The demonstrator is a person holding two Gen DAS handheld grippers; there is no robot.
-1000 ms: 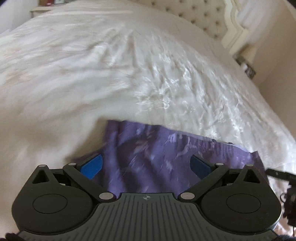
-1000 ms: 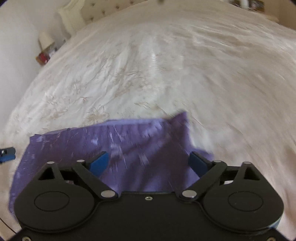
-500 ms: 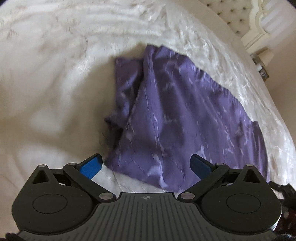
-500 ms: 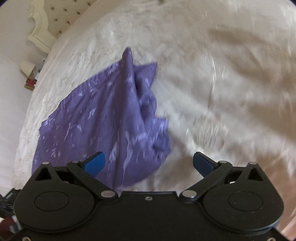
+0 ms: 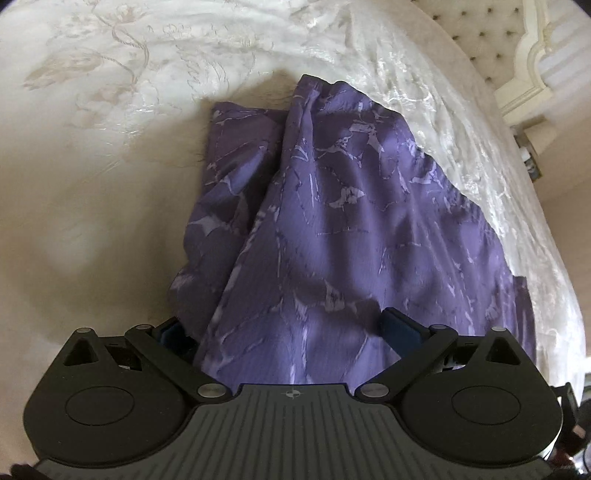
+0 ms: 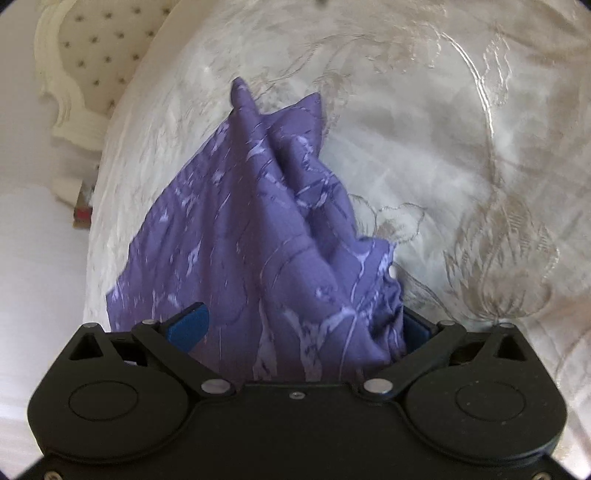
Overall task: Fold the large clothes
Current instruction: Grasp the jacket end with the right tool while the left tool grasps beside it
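Left view: bedspread [image 5: 110, 155], cream with embroidered flowers, spread over bed. Purple garment [image 5: 351, 221] with pale marbled print bunched on it, ridge fold running away from camera, flatter panel off to right. Left tongs [image 5: 288, 328] spread wide, released, fabric lying between the blue pads [image 5: 397, 326], left pad half hidden by cloth. Tufted headboard [image 5: 476, 33] top right.

Right view: headboard top left, same garment peaked up in folds mid-frame, bedspread to right. Right tongs [image 6: 299, 328] also spread, not clamped, cloth heaped between pads, right pad mostly covered.
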